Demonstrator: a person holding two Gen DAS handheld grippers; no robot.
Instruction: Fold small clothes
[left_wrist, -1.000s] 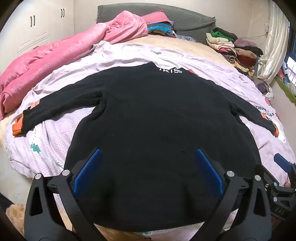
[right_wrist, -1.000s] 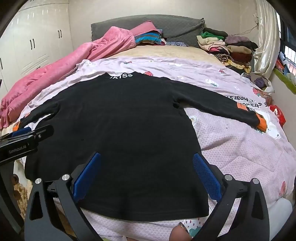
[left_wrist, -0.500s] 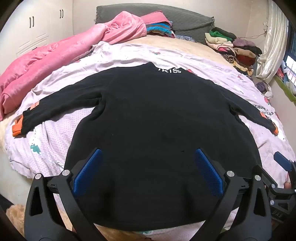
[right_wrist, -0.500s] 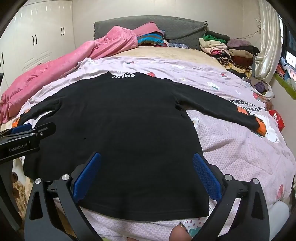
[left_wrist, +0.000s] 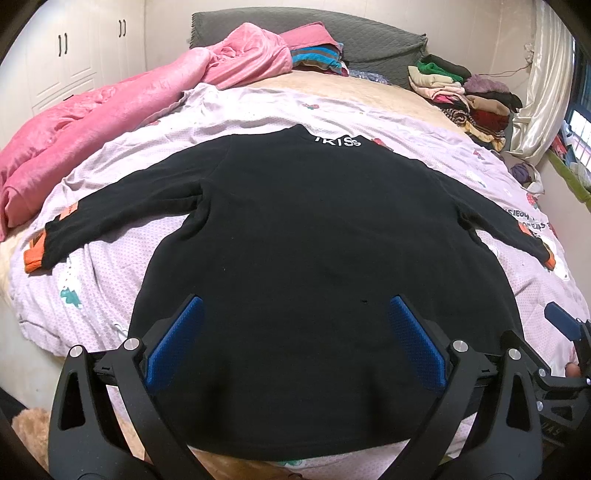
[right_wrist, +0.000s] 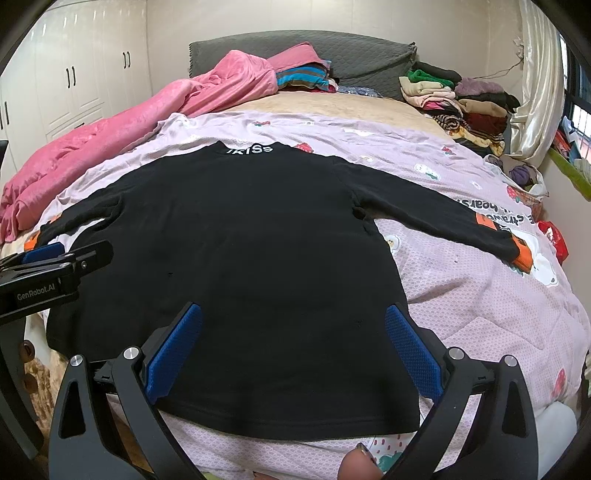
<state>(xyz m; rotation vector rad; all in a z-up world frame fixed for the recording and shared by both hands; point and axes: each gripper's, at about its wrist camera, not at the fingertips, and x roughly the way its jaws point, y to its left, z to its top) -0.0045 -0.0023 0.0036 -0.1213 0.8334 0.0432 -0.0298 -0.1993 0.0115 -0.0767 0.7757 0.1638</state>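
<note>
Black sweater (left_wrist: 325, 258) lies flat on the lilac bedspread (right_wrist: 480, 302), back up, both sleeves spread out to the sides, its hem nearest me and not yet folded at all. My left gripper (left_wrist: 295, 343) and right gripper (right_wrist: 293, 347) hover above the hem with jaws wide and nothing held. I judge folding is only starting; next I'd reach for a sleeve (right_wrist: 436, 218) and bring it across the body.

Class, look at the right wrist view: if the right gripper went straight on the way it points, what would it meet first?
Most likely the black sweater, spread flat on the bed: the right gripper hangs open over its lower body, nothing between. Height above the cloth is unclear.
</note>
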